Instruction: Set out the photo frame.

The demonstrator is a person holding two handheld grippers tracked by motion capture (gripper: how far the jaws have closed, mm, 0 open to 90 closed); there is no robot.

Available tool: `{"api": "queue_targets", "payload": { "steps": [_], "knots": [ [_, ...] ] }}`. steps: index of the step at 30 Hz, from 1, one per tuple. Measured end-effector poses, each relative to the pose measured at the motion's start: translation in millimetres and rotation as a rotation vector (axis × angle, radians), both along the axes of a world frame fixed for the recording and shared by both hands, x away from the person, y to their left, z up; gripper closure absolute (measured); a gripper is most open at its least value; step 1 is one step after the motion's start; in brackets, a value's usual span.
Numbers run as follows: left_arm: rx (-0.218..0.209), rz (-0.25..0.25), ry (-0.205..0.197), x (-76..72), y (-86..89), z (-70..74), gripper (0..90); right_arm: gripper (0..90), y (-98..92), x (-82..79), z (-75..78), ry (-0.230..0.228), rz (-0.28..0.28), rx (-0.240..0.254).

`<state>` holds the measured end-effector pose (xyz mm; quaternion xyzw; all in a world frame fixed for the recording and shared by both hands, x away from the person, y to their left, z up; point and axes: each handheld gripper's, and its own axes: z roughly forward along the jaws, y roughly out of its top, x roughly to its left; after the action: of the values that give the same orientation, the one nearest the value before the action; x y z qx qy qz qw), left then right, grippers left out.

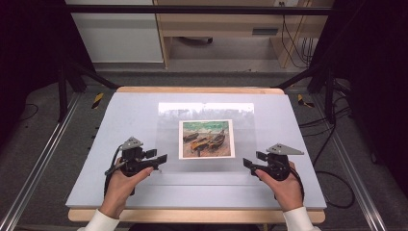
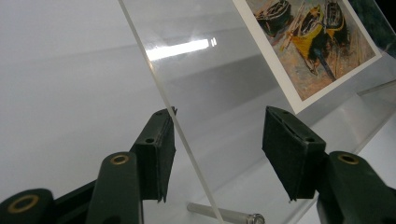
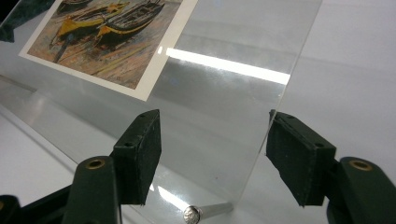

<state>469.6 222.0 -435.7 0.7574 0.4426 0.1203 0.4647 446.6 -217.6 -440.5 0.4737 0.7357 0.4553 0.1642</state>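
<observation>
A clear acrylic frame holding a boat painting print is lying at the centre of the pale grey table. The left gripper at eight o'clock and right gripper at four o'clock are straddling its edges, jaws apart, not pinching. Grey floor and wooden furniture are showing at twelve o'clock.

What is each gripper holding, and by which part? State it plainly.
Nothing is held yet. The left gripper straddles the left edge of the clear acrylic picture panel, and the right gripper straddles its right edge, jaws apart, pads not pressing.
</observation>
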Motion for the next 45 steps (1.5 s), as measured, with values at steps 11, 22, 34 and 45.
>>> {"api": "queue_targets", "payload": {
  "steps": [11, 22, 34, 45],
  "knots": [
    [0.004, 0.006, -0.014, -6.5, 0.2, 1.1, 46.3, 39.5, -0.9, -6.2, 0.8, -0.023, 0.004, -0.023],
    [0.008, 0.008, -0.027, -13.5, 1.4, 1.8, 49.7, 44.1, -2.0, -13.5, 1.4, -0.040, 0.000, -0.031],
    [0.009, 0.006, -0.039, -20.6, 2.9, 2.0, 53.0, 48.4, -2.8, -21.7, 1.1, -0.056, -0.007, -0.040],
    [0.015, 0.009, -0.053, -27.9, 3.5, 2.1, 56.0, 52.5, -3.2, -29.1, 1.1, -0.065, -0.016, -0.048]
  ]
}}
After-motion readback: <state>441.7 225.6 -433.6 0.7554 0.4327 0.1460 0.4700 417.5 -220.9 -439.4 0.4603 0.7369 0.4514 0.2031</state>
